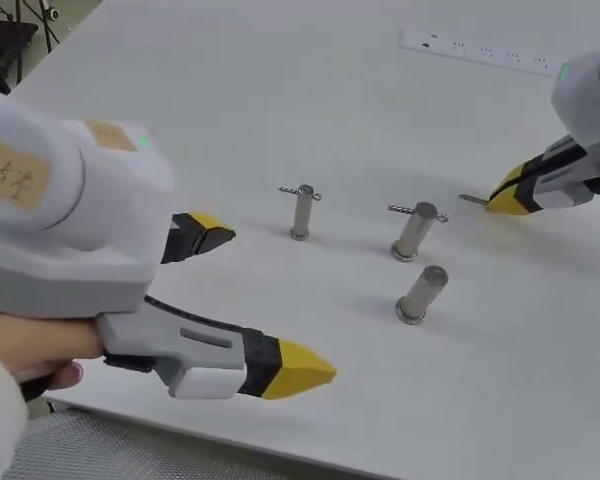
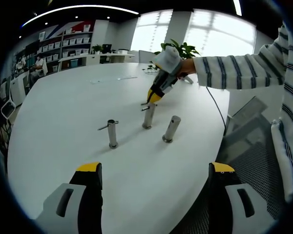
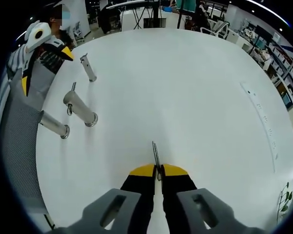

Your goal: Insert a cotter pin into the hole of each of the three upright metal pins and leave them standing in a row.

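Three pins (image 1: 416,232) stand on the white tabletop (image 1: 280,100): two carry cotters (image 1: 300,191), one bare. The right claw (image 3: 158,171) pinches a third cotter (image 3: 155,153); the left claw (image 2: 155,166) gapes wide. Bright office (image 2: 83,56) around.

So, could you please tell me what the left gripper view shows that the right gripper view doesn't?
The left gripper view gives the open left claw, a striped sleeve and a plant. The right gripper view gives a close look at the cotter pin pinched in the shut right claw. Both share the three metal pins standing on the white table.
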{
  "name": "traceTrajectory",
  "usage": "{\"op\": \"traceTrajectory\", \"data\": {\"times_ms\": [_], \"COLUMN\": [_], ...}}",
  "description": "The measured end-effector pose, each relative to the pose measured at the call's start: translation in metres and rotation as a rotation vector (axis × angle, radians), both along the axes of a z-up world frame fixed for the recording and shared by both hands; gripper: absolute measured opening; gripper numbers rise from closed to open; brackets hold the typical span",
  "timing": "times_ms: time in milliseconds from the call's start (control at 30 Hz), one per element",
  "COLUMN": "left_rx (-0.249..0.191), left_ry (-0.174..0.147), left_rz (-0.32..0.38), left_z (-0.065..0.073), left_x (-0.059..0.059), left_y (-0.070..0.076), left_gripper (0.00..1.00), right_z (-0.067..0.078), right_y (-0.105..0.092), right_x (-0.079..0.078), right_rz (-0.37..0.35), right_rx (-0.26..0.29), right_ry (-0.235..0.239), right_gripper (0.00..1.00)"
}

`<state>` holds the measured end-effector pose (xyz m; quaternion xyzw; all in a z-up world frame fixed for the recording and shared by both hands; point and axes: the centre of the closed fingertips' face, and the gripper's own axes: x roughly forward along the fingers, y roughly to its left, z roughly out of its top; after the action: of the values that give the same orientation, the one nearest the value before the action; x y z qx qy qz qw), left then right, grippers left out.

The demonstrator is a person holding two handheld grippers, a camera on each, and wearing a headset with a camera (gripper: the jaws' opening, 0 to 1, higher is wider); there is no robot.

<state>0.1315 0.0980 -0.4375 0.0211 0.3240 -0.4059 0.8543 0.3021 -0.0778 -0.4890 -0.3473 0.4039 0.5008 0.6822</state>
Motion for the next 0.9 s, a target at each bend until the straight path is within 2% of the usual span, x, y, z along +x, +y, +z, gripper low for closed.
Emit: {"op": "traceTrajectory", "data": {"times_ms": [200, 500, 567, 667, 900], "left_rx": [-0.012, -0.007, -0.023, -0.047, -0.036], "left_ry": [-0.002, -0.004, -0.017, -0.017, -0.019], "left_rz": [-0.001, -0.009, -0.006, -0.002, -0.008], "left_z": [0.002, 0.002, 0.005, 0.010, 0.009], "left_x": [0.000, -0.003, -0.002, -0.002, -0.001], "left_y": [-0.002, -0.004, -0.006, -0.008, -0.008], "left_gripper": [0.87, 0.87, 0.85, 0.83, 0.84], "right_z": [-0.003, -0.005, -0.006, -0.006, -0.007], "right_y": [-0.003, -0.003, -0.004, -0.004, -0.006], "right_x": [0.009, 0.013, 0.017, 0.020, 0.021], "right_rz": [0.005, 0.020, 0.020, 0.012, 0.035], "right_rx": [-0.007, -0.017, -0.017, -0.013, -0.013], "right_ry": [-0.011, -0.041, -0.048, -0.050, -0.054], "right_gripper": [0.00, 0.00, 0.00, 0.00, 0.00]}}
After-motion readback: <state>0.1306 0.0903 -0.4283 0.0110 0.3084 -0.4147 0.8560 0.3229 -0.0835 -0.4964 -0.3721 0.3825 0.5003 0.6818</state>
